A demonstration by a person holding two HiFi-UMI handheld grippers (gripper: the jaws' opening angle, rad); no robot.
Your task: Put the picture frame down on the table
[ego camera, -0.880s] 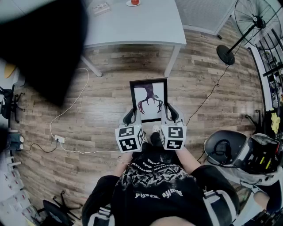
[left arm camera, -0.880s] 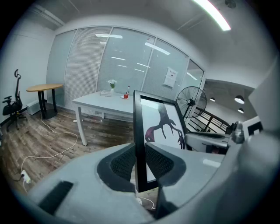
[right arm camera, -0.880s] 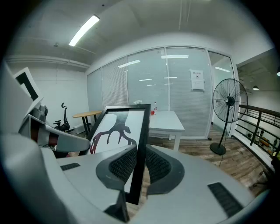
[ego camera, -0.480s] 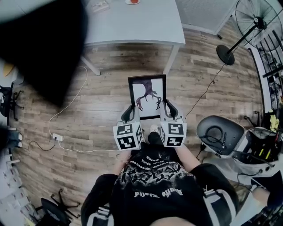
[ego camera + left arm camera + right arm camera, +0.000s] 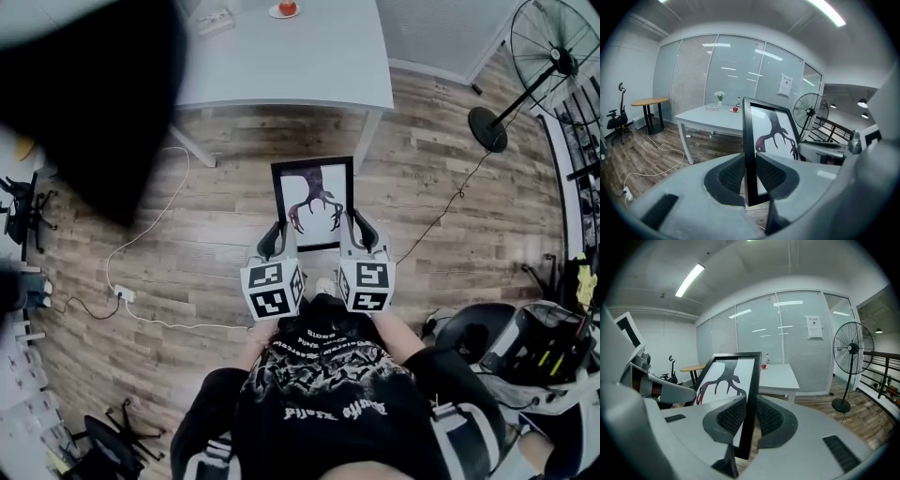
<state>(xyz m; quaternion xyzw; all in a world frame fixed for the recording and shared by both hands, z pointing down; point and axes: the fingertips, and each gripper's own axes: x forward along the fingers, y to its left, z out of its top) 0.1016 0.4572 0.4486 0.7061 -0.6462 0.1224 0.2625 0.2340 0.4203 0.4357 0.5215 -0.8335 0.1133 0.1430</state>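
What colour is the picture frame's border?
The picture frame has a black border, clearest in the right gripper view.

I hold the black picture frame [image 5: 312, 202] by its two sides, left gripper [image 5: 274, 246] and right gripper [image 5: 364, 234], over wooden floor [image 5: 187, 234], just short of the pale grey table [image 5: 281, 66], at its near edge.

Black picture frame [image 5: 313, 202], antler print, in air, short of white table [image 5: 309, 56].
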